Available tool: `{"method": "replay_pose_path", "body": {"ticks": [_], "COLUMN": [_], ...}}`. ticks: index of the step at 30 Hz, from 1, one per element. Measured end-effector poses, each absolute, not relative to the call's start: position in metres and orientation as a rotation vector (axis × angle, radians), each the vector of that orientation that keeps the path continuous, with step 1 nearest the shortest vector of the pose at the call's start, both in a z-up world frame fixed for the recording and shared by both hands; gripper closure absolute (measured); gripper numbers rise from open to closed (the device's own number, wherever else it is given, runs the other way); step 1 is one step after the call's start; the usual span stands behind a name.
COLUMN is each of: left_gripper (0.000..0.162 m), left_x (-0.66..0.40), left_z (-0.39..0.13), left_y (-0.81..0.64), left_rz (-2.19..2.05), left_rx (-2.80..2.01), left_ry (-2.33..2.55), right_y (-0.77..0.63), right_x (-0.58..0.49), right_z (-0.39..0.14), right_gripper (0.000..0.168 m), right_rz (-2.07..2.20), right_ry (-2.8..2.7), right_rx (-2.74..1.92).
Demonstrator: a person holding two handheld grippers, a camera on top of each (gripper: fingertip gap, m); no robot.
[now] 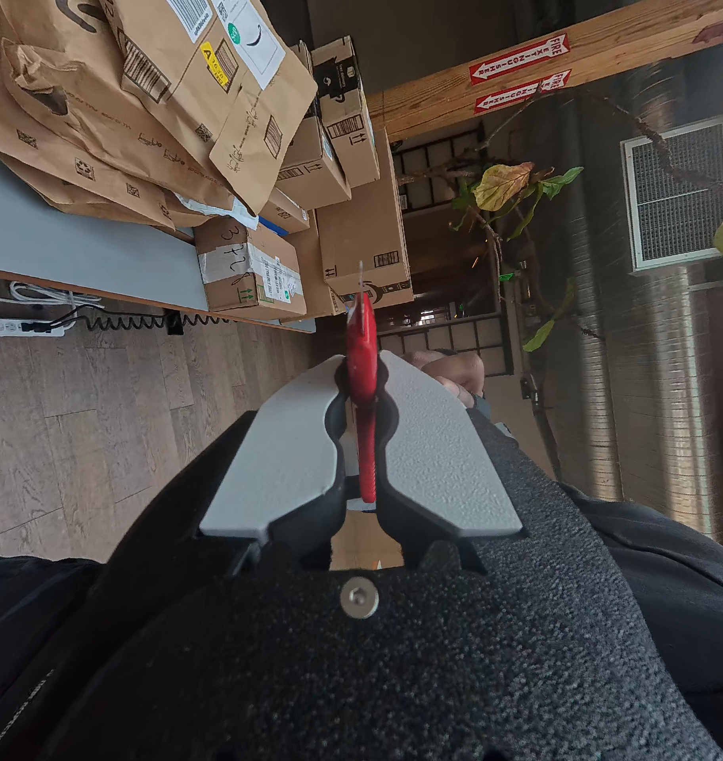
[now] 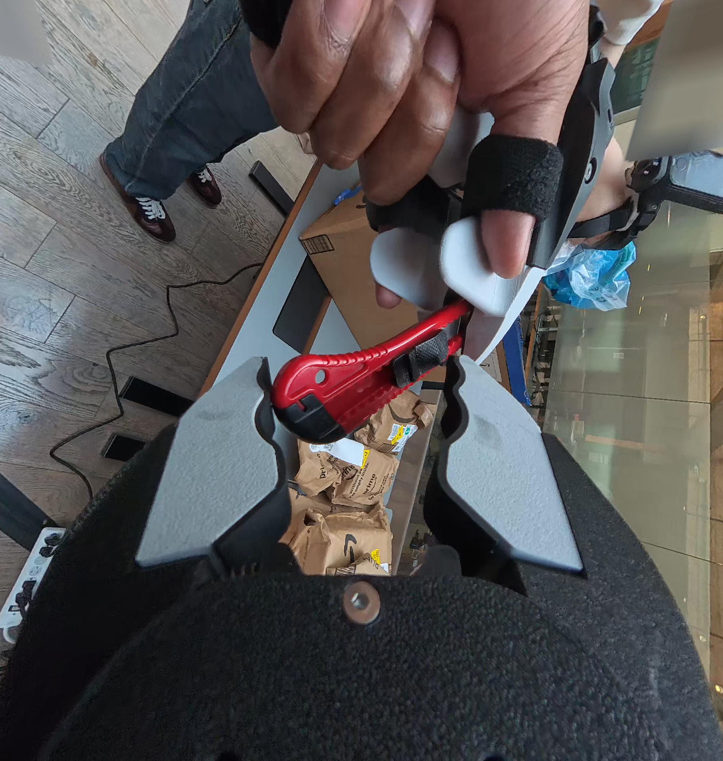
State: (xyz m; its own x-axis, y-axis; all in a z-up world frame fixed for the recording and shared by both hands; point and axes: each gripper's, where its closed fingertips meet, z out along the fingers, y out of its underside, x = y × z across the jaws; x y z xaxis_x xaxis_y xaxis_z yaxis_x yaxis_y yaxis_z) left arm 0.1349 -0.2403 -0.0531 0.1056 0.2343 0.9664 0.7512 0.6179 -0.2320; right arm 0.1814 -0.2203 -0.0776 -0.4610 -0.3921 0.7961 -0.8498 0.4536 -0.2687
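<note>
A red utility knife [image 1: 362, 354] is clamped between the fingers of my left gripper [image 1: 362, 370], with its thin blade [image 1: 360, 280] sticking out ahead. The right wrist view shows the same knife [image 2: 343, 383] side-on, with a black slider and a black butt end. There the left gripper [image 2: 438, 284] pinches its blade end, and a person's hand [image 2: 393, 82] holds that gripper. My right gripper [image 2: 357, 366] is open, its fingers on either side of the knife's handle. The butt end rests against its left finger [image 2: 228, 444].
Brown paper mailer bags [image 1: 145, 103] and cardboard boxes [image 1: 351, 230] are piled on a grey table [image 1: 84, 247]. A power strip [image 1: 18, 327] and a coiled cable lie on the wood floor. A plant [image 1: 504, 185] stands to the right. A person's legs [image 2: 178, 123] stand by the table.
</note>
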Motion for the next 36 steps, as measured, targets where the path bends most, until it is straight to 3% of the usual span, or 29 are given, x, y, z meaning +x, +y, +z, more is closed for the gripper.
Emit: {"method": "replay_pose_path", "body": {"ticks": [22,26,31,36], "left_gripper": [0.152,0.152,0.152,0.151], "left_x": [0.133,0.129,0.125,0.122], "left_z": [-0.051,-0.05,-0.053,-0.057], "left_y": [-0.232,-0.236,-0.245,-0.246], "left_rz": [-0.497,-0.47,-0.482,-0.499], "left_rx": [-0.84,-0.845,-0.803,-0.783], "left_ry": [-1.479,-1.487,-1.507,-1.5], "right_y": [-0.221,-0.226,-0.228,-0.23], "right_x": [0.183,0.18,0.174,0.171], "right_z": [-0.078,-0.076,-0.066,-0.07], "right_gripper": [0.095,0.1,0.123,0.118], "right_rz": [0.844,0.837,0.875,0.885], "right_ry": [-1.971,-1.945,-1.901,-1.915], "right_rx": [1.092,1.078,1.043,1.042]}}
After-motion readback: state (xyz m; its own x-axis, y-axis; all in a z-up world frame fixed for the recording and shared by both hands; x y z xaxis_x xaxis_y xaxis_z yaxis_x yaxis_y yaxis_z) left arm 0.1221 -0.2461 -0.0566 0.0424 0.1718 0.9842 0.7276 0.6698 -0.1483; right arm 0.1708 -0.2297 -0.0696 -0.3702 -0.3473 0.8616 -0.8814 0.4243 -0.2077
